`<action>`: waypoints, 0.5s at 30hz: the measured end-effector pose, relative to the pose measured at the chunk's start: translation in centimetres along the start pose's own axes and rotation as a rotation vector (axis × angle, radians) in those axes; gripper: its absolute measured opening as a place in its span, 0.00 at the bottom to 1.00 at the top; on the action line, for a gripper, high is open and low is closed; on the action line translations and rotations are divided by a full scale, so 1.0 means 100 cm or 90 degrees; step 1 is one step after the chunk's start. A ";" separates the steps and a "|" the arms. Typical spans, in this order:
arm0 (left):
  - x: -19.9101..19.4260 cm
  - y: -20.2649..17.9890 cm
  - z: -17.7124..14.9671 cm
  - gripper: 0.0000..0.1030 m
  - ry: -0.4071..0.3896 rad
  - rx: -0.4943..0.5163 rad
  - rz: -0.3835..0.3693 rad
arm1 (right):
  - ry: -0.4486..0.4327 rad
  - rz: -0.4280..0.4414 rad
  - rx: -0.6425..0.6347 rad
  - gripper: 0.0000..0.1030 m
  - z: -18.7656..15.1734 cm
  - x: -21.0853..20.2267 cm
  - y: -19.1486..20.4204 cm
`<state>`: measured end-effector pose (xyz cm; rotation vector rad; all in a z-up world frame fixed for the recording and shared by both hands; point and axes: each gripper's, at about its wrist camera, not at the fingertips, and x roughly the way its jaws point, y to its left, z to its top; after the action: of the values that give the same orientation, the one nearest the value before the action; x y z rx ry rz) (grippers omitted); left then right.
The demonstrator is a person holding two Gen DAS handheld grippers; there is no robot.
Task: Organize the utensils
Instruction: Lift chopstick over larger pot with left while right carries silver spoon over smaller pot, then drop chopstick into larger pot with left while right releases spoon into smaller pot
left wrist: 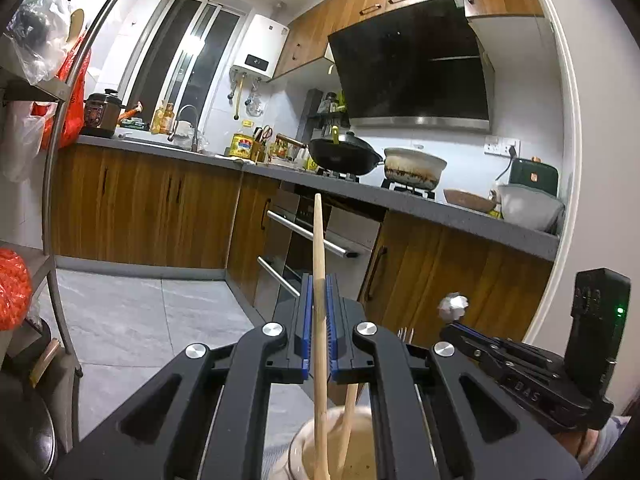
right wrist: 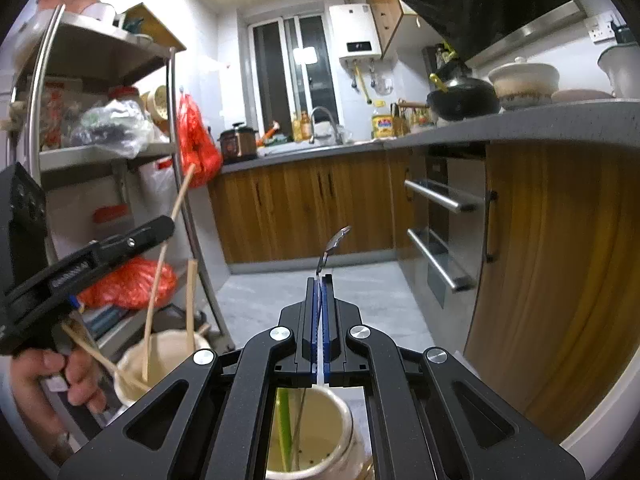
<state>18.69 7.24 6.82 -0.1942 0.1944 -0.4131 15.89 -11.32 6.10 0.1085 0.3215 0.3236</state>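
Observation:
My left gripper [left wrist: 318,282] is shut on a long wooden chopstick [left wrist: 319,240] that stands nearly upright. Its lower end dips into a cream utensil holder [left wrist: 360,432] beside another wooden stick [left wrist: 350,408]. In the right wrist view that left gripper [right wrist: 168,226] appears at the left, over the same cream holder [right wrist: 168,350], which has several wooden sticks in it. My right gripper [right wrist: 320,280] is shut on the handle of a metal spoon [right wrist: 335,240], bowl end up. Below it stands a second cream holder [right wrist: 320,412] with a green-handled utensil [right wrist: 284,420] inside.
A metal shelf rack [right wrist: 176,128] with bags stands at the left, close to the holders. Wooden cabinets and an oven with bar handles [right wrist: 440,196] line the right under a grey counter [right wrist: 520,124]. A hand [right wrist: 52,376] grips the left tool. Grey tiled floor [right wrist: 360,292] lies ahead.

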 end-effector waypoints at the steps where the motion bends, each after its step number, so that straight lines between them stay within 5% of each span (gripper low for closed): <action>1: -0.001 0.000 -0.002 0.06 0.005 0.002 0.000 | 0.006 -0.001 0.001 0.03 -0.002 0.001 0.000; 15: -0.010 0.003 -0.011 0.08 0.045 0.024 0.007 | 0.059 -0.004 0.009 0.03 -0.022 0.010 -0.004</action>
<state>17.61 7.79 5.82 -0.1408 0.2572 -0.4125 16.18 -11.28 3.71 0.1067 0.4151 0.3213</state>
